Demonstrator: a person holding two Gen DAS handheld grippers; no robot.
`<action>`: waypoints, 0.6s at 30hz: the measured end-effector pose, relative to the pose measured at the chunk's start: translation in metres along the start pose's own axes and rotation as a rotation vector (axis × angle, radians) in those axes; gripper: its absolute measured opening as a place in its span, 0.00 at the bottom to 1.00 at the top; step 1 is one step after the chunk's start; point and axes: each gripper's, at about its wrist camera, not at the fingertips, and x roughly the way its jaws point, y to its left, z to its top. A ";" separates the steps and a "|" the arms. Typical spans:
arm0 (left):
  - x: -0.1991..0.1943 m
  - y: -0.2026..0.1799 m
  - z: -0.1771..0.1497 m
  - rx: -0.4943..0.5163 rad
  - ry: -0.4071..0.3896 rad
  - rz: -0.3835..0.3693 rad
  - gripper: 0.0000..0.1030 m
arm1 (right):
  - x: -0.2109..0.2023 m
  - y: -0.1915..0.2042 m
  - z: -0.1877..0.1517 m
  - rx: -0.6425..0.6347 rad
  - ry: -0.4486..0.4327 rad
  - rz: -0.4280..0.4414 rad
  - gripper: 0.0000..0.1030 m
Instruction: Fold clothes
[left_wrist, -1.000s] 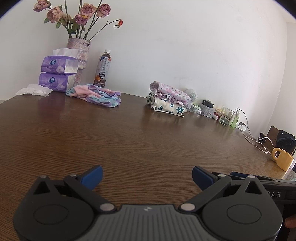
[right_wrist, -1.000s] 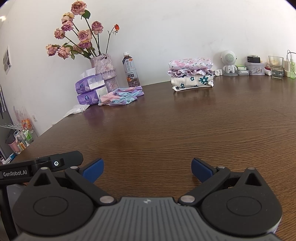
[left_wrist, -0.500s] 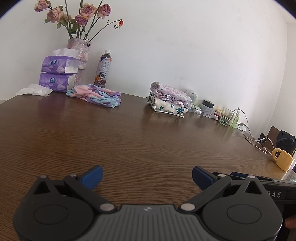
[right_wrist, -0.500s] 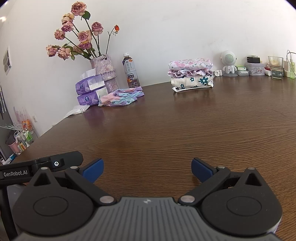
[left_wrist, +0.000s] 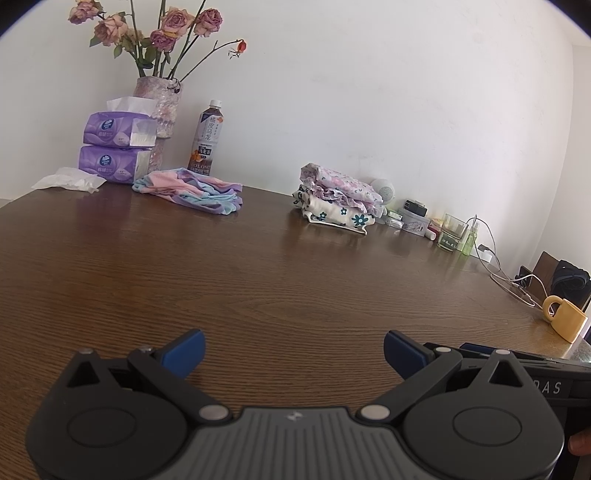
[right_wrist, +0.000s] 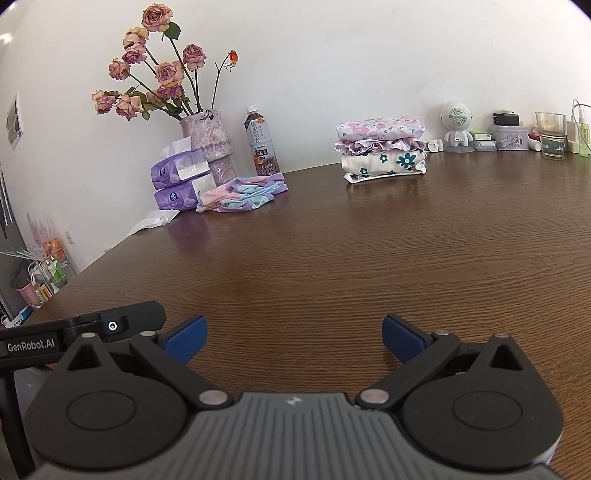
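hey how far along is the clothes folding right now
Done: a folded stack of floral clothes sits by the wall. In hand: nothing; the left gripper and right gripper are both open over the bare table. Left: the pastel garment beside the tissue packs lies crumpled, not yet folded.

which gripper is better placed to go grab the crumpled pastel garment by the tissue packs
Left, probably. The pastel garment lies ahead-left of the open left gripper, while from the open right gripper it sits further off to the left. Both are far from it.
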 end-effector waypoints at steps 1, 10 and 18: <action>0.000 0.000 0.000 0.000 0.000 0.001 1.00 | 0.000 0.000 0.000 0.000 0.000 0.000 1.00; 0.000 0.000 -0.001 0.000 -0.002 -0.001 1.00 | 0.000 0.000 0.000 0.000 -0.001 0.001 1.00; 0.000 -0.001 -0.002 0.002 -0.003 -0.001 1.00 | 0.000 0.000 0.000 0.000 -0.001 0.001 1.00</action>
